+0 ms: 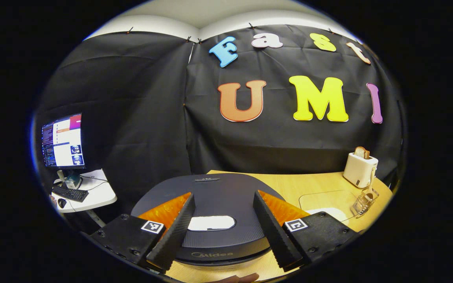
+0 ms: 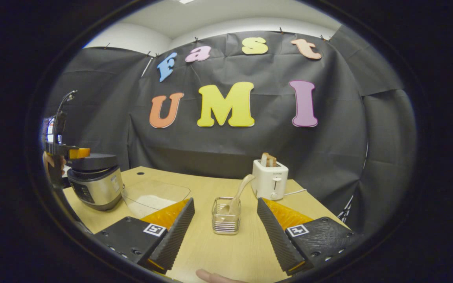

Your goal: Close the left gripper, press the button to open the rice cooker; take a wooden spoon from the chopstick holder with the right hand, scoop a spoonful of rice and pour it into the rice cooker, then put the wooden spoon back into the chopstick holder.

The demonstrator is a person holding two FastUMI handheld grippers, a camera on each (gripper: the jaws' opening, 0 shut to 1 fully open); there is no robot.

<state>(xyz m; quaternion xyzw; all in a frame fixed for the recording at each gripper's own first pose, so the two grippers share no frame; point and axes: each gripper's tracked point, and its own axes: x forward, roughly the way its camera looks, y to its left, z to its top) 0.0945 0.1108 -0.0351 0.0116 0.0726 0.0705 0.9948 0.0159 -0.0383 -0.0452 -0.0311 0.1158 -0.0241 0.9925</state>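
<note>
The dark rice cooker (image 1: 218, 200) sits shut right under my left gripper (image 1: 224, 236), which hangs open above the lid, its fingers either side of the white lid button (image 1: 210, 223). From the right gripper view the rice cooker (image 2: 94, 182) stands at the table's left, with the left gripper (image 2: 67, 151) above it. My right gripper (image 2: 226, 236) is open and empty, a little before the clear chopstick holder (image 2: 226, 216). A wooden spoon (image 2: 239, 190) leans in that holder. A clear container of rice (image 2: 155, 194) lies between cooker and holder.
A white toaster (image 2: 269, 179) with bread in it stands behind the holder; toaster (image 1: 360, 169) at the right in the left gripper view. A monitor (image 1: 63, 141) and keyboard (image 1: 69, 193) sit on a side desk left of the wooden table (image 2: 218, 251).
</note>
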